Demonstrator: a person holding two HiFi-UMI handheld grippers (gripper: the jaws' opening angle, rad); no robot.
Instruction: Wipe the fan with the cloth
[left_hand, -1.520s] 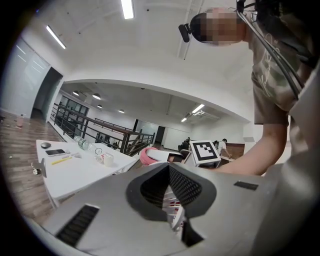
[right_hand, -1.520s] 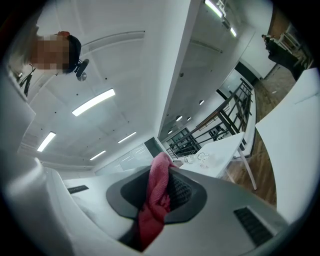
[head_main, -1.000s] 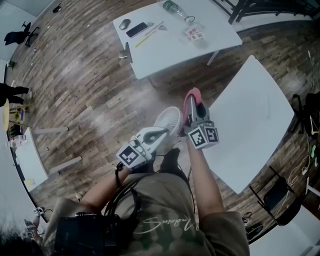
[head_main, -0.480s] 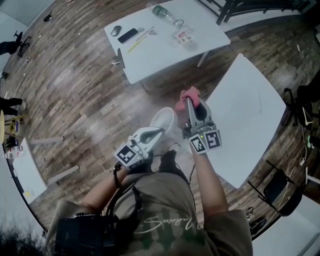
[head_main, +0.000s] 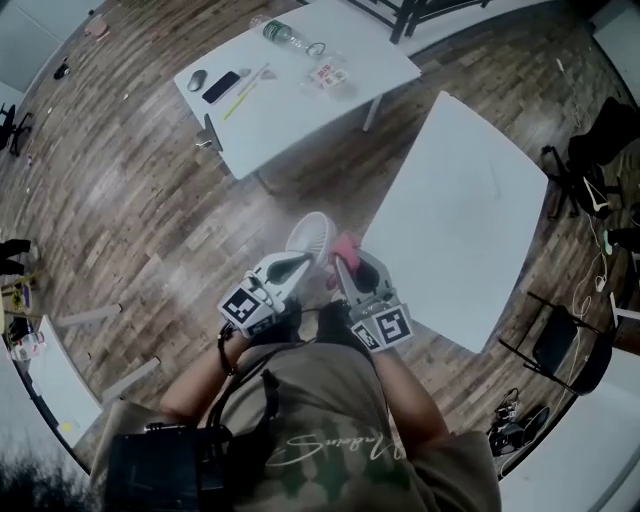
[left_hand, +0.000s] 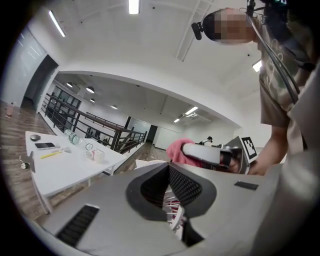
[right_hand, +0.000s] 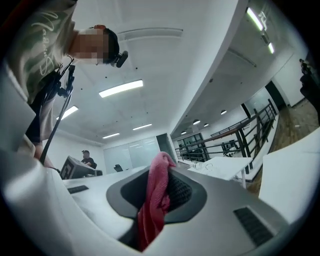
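Held level and side by side before the torso, above the wood floor (head_main: 150, 200), with left gripper (head_main: 298, 265) jaws clenched on the white fan (head_main: 312, 235) and right gripper (head_main: 343, 268) jaws grasping the pink cloth (head_main: 346, 247) just beside it; near table (head_main: 460, 200) to the right, far table (head_main: 290, 90) carrying bottle (head_main: 285, 33) and phone (head_main: 221, 86).

Bright even light, fisheye-warped edges

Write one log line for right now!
left tool: shut on fan | right tool: shut on cloth | cloth: beside fan
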